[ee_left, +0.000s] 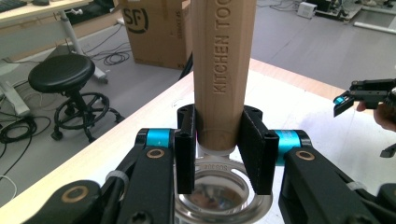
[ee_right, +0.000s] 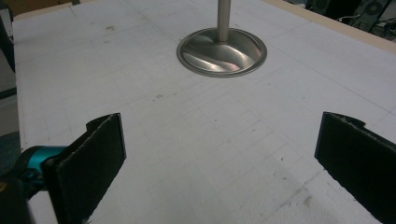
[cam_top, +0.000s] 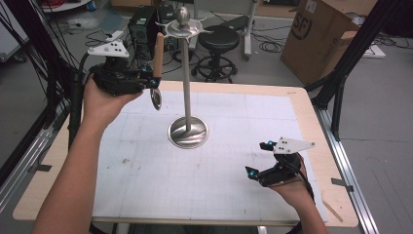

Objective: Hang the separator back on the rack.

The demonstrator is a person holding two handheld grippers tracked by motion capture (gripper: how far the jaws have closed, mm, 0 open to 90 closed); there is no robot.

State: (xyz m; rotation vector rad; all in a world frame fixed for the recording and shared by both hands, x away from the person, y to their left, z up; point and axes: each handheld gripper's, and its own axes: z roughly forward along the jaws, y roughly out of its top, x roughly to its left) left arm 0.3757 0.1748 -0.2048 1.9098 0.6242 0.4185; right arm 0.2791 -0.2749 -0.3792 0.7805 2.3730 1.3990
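A steel utensil stand (cam_top: 187, 73) rises from a round base (cam_top: 188, 132) in the middle of the white mat; its hooked top (cam_top: 183, 27) is up high. My left gripper (cam_top: 146, 78) is held up left of the pole, shut on a utensil with a wooden handle (cam_top: 158, 56) marked "KITCHEN TOO" (ee_left: 223, 60) and a small metal head (cam_top: 156, 99) hanging below. In the left gripper view the pads (ee_left: 186, 149) clamp the handle near its metal end (ee_left: 219, 191). My right gripper (cam_top: 260, 161) rests low at the mat's right front, open, with nothing between its pads (ee_right: 93, 163). The stand's base (ee_right: 222, 51) lies ahead of it.
The white gridded mat (cam_top: 146, 185) covers a wooden table (cam_top: 321, 146). Behind the table stand a black stool (cam_top: 218, 46), a cardboard box (cam_top: 321, 36) and cables on the floor. A black frame leg (cam_top: 341, 83) stands at the right rear corner.
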